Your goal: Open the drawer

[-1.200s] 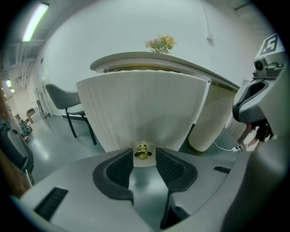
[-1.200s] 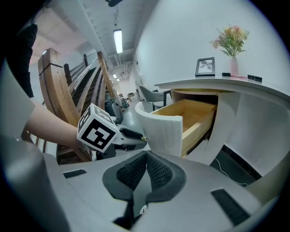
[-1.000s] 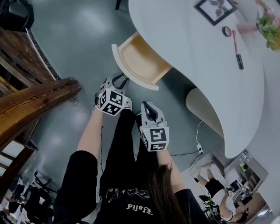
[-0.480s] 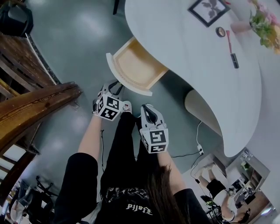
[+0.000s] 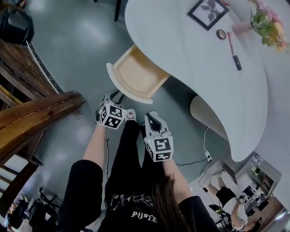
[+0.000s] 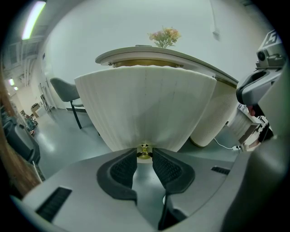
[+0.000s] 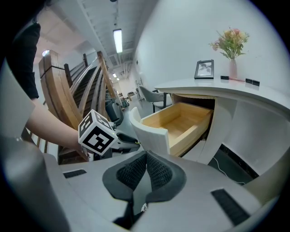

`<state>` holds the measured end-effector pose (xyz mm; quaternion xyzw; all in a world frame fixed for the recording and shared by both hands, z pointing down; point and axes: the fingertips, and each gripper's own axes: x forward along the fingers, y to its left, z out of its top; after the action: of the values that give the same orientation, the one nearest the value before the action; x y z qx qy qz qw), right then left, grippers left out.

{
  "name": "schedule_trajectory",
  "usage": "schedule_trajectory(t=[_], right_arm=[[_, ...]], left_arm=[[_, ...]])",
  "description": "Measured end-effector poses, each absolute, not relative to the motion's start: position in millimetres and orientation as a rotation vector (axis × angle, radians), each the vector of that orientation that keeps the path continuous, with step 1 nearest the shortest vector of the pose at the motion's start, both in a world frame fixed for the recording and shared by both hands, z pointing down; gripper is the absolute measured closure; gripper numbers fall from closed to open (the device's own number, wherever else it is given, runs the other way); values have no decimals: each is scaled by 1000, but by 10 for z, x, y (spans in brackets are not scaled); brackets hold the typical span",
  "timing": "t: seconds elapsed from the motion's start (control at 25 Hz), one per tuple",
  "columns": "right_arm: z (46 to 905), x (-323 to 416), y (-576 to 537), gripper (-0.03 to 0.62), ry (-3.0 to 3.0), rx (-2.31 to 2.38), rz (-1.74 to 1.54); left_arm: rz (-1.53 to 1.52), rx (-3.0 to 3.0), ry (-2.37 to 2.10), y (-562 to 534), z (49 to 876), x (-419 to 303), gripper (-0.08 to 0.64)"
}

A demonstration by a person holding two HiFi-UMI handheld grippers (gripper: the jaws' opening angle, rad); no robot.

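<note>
A white curved-front drawer [image 5: 131, 74] with a pale wood inside stands pulled out from the round white desk [image 5: 195, 59]. My left gripper [image 5: 118, 96] is at the middle of the drawer front [image 6: 145, 113]. Its pads are closed on the small brass knob [image 6: 144, 154] from both sides. My right gripper [image 5: 152, 117] hangs to the right and nearer the person, apart from the drawer. Its jaws are shut with nothing between them [image 7: 146, 156]. The right gripper view shows the open drawer [image 7: 181, 120] from the side and the left gripper [image 7: 133, 142] at its front.
A wooden staircase rail [image 5: 31, 113] runs along the left. The desk's white pedestal [image 5: 208, 115] stands right of the drawer, with a cable and socket strip [image 5: 206, 156] on the floor. A picture frame [image 5: 207, 11] and flowers [image 5: 267, 22] are on the desk.
My left gripper has drawn back a little toward the person, and the drawer front has come with it. The right gripper has stayed put.
</note>
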<state>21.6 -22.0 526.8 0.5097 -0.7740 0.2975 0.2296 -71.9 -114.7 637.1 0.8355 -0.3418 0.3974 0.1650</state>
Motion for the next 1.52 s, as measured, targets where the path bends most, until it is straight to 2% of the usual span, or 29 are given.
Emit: schedule_trajectory(t=[0.84, 1.2, 1.52], right_arm=[[5105, 127, 32, 566, -2124, 1317, 845], [4925, 223, 21, 566, -2113, 1352, 953], [4595, 344, -14, 566, -2115, 1464, 977]], left_arm=[[1072, 2213, -924, -1113, 6308, -755, 425], [1127, 2177, -793, -709, 6075, -802, 419], [885, 2083, -903, -411, 5582, -732, 420]])
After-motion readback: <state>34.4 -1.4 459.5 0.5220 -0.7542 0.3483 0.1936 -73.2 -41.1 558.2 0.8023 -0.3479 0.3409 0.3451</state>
